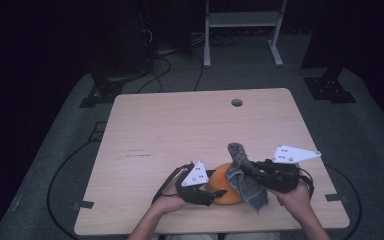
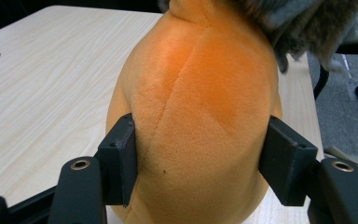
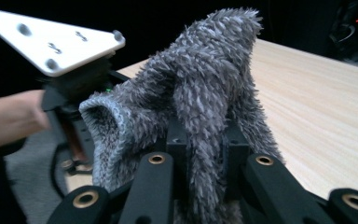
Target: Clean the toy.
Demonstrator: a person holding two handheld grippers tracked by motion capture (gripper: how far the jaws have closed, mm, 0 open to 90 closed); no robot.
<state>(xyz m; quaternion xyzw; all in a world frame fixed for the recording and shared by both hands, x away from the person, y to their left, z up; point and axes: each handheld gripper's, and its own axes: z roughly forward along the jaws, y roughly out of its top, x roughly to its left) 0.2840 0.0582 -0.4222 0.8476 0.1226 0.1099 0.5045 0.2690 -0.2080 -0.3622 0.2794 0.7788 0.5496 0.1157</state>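
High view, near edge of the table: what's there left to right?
left gripper → orange plush toy → grey fuzzy cloth → right gripper, its grey plate farthest right.

We see orange plush [image 1: 224,186] near tabletop [image 1: 180,130] front edge, left gripper [image 1: 211,194] against it, right gripper [image 1: 247,167] w/ grey cloth [image 1: 247,185] draped over it.

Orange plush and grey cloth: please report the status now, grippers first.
Left gripper shut on orange plush, at table's near edge. Right gripper shut on grey cloth, held over plush. Nothing in the way.
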